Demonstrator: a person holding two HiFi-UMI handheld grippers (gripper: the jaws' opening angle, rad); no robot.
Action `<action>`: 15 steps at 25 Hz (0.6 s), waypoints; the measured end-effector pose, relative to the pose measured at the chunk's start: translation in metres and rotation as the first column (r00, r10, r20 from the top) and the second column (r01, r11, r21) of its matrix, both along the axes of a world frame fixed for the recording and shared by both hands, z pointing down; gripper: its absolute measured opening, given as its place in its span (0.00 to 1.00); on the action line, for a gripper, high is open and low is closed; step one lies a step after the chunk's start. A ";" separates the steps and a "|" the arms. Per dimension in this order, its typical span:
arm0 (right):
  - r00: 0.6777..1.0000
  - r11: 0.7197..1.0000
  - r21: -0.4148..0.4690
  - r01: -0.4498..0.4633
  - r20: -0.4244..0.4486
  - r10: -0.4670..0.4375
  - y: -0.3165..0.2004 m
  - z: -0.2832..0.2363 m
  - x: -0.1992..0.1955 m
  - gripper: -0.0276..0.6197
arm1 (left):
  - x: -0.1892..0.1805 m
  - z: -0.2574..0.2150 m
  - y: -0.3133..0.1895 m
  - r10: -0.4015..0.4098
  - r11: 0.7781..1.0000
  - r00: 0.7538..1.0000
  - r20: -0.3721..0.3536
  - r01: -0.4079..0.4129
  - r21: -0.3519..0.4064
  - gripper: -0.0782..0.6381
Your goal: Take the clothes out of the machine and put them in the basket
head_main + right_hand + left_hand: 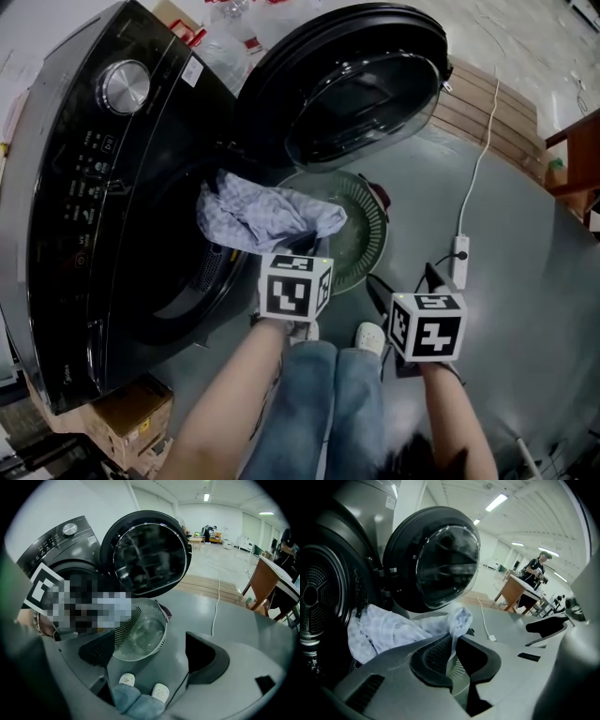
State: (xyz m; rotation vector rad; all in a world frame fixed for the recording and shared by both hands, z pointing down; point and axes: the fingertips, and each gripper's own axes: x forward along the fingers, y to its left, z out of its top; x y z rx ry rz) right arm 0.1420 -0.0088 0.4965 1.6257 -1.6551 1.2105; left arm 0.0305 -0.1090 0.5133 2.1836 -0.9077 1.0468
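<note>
A pale blue checked cloth (267, 217) hangs out of the mouth of the dark washing machine (84, 187), stretched toward the round green basket (375, 234) on the floor. My left gripper (298, 258) sits under its marker cube at the cloth's near end. In the left gripper view, the left gripper (452, 660) is shut on a fold of the cloth (393, 632), beside the drum (318, 602). My right gripper (152, 653) is open with nothing in it. It points down at the basket (123, 634), which holds nothing. In the head view it (412, 291) is at the right.
The machine's round door (361, 80) stands open above the basket. A white power strip with its cable (460, 251) lies right of the basket, and wooden boards (487, 108) lie beyond it. Cardboard boxes (131, 412) sit at the machine's near corner. The person's shoes (126, 680) are near the basket.
</note>
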 end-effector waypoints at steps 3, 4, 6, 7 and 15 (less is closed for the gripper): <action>1.000 1.000 -0.010 -0.023 0.007 0.023 0.004 0.007 0.003 0.77 | 0.004 0.015 0.005 0.036 0.999 0.999 0.023 -0.035 -0.003 0.44; 1.000 1.000 -0.012 -0.027 0.009 0.027 0.005 0.009 0.003 0.77 | 0.006 0.020 0.007 0.042 0.999 0.999 0.026 -0.042 -0.012 0.60; 1.000 0.999 -0.017 -0.028 0.008 0.028 0.006 0.012 0.003 0.77 | 0.006 0.027 0.010 0.052 0.999 0.998 0.040 -0.051 -0.018 0.63; 1.000 0.999 -0.020 -0.028 0.007 0.028 0.007 0.013 0.003 0.77 | 0.004 0.030 0.011 0.058 0.998 0.997 0.049 -0.057 -0.017 0.65; 0.999 0.999 -0.034 -0.031 0.013 0.031 0.009 0.026 -0.009 0.77 | -0.033 0.044 0.001 0.032 0.999 0.992 0.121 -0.036 0.024 0.68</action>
